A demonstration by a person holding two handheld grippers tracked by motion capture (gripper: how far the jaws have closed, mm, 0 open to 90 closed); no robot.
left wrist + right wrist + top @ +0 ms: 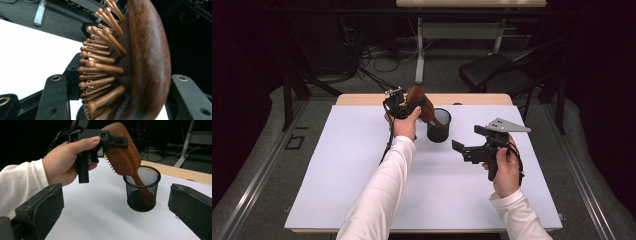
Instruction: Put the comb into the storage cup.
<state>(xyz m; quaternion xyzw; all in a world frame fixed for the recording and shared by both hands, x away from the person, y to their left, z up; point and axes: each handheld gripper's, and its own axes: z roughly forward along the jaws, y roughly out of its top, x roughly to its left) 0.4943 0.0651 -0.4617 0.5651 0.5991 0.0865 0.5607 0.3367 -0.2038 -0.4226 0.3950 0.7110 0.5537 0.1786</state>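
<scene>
At twelve o'clock on the surface, the hairbrush stands handle-down in the mesh cup, its head between the left gripper's fingers, which seem barely to touch it. Toward three o'clock, the right gripper hovers, fingers apart, empty.

Left hand is stretched toward the table's far edge, left gripper up with jaws barely spread. Right hand sits nearer the right edge, right gripper pointing left, jaws wide apart.
</scene>
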